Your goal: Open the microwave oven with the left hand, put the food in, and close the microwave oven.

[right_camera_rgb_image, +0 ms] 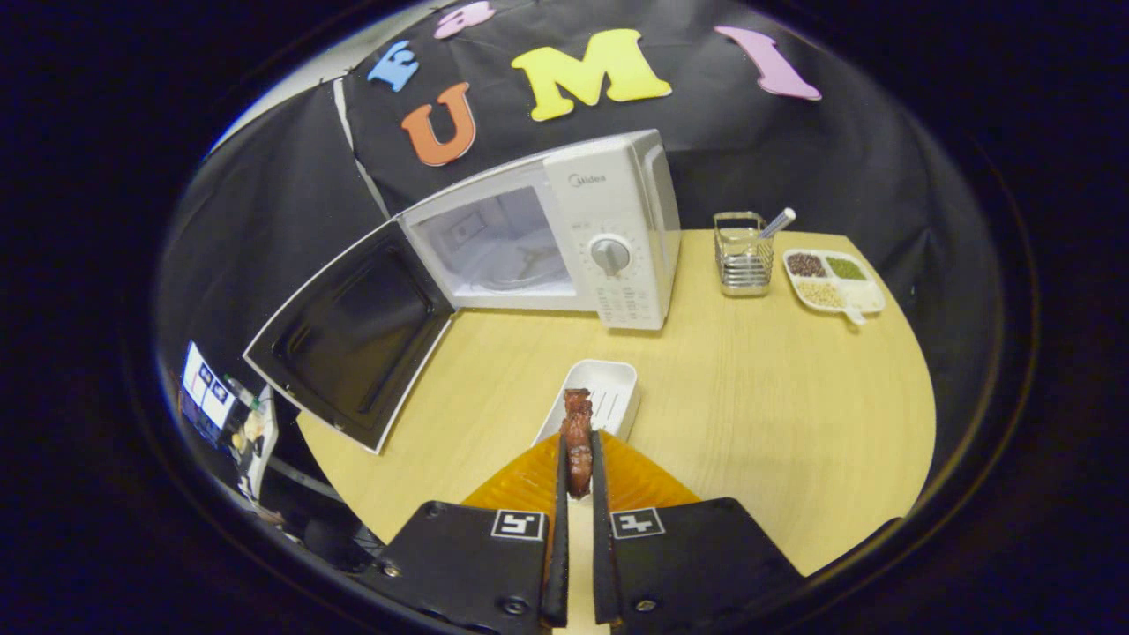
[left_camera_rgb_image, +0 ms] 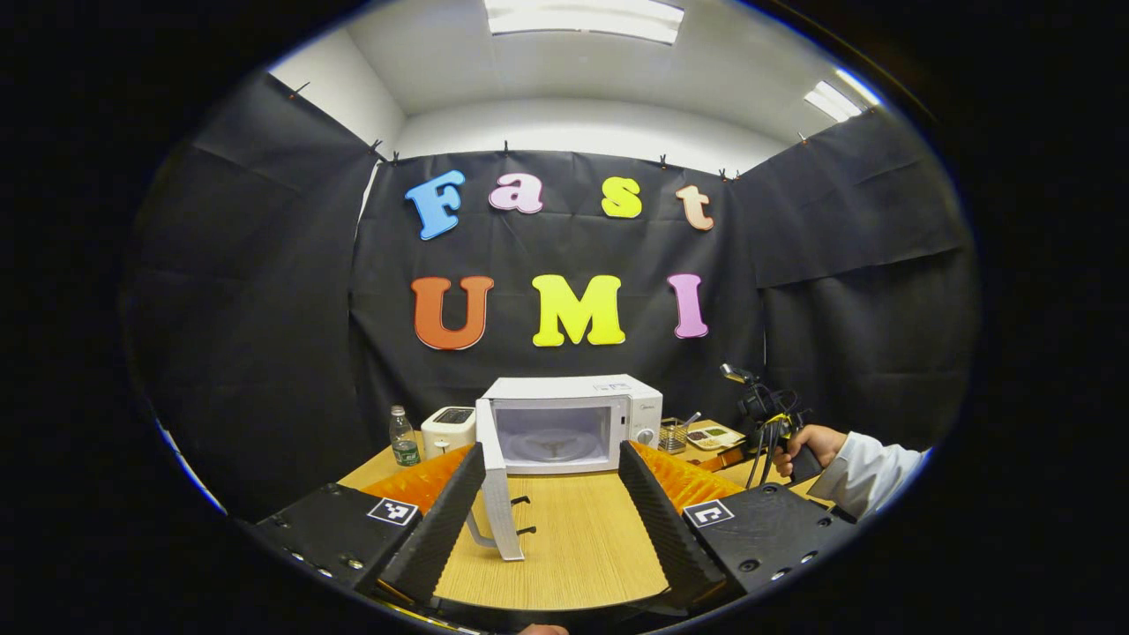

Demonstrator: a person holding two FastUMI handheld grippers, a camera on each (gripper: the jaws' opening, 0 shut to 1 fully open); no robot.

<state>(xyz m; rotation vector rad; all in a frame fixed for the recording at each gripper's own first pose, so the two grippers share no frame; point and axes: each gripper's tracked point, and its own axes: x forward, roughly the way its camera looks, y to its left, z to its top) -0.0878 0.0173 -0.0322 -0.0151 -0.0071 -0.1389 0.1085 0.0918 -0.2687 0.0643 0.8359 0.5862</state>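
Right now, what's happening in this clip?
A person is loading a microwave using two handheld tools. Its door is swung wide open and the chamber looks empty. The right tool is shut on a piece of browned food, held just above a white tray on the wooden table. The left tool is open, holding nothing, facing the oven. The food is not yet inside.

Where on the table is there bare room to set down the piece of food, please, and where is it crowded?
Bare wood lies right of the white tray, in front of the wire holder and sectioned dish. Another free patch lies between the tray and the microwave. The left side is crowded by the open door. The right gripper holds the food.
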